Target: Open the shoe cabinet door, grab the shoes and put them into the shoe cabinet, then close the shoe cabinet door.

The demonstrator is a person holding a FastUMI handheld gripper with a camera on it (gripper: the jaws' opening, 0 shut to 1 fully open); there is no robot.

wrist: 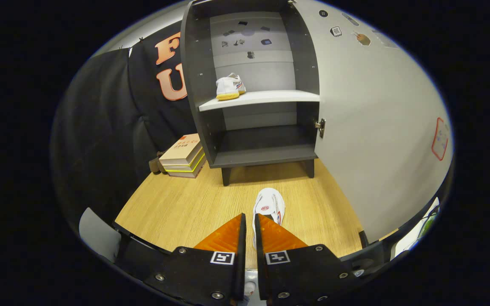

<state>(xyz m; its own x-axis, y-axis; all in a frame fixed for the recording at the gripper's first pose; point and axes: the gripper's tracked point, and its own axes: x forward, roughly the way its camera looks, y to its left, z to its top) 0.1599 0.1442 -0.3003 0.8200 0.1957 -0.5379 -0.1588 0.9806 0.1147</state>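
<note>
While one white shoe lies on the wooden floor with its toe pointing toward the cabinet, the hand-held gripper is clenched on its heel end, both fingers drawn close together with the shoe's edge pinched in the narrow gap between them. Most of the shoe extends just ahead of the fingertips, its red-and-blue side stripe and round insole mark visible. Beyond it stands the shoe cabinet, dark-sided and raised on short legs, its interior exposed. A second white shoe with a yellowish sole sits on the left part of the pale middle shelf, heel facing outward; the lower compartment beneath the shelf holds nothing visible. The cabinet door is swung wide open to the right, hanging from a metal hinge at the cabinet's right edge, and carries several small stickers on its pale face. Left of the cabinet, a stack of books rests on the floor against the black cloth wall.
</note>
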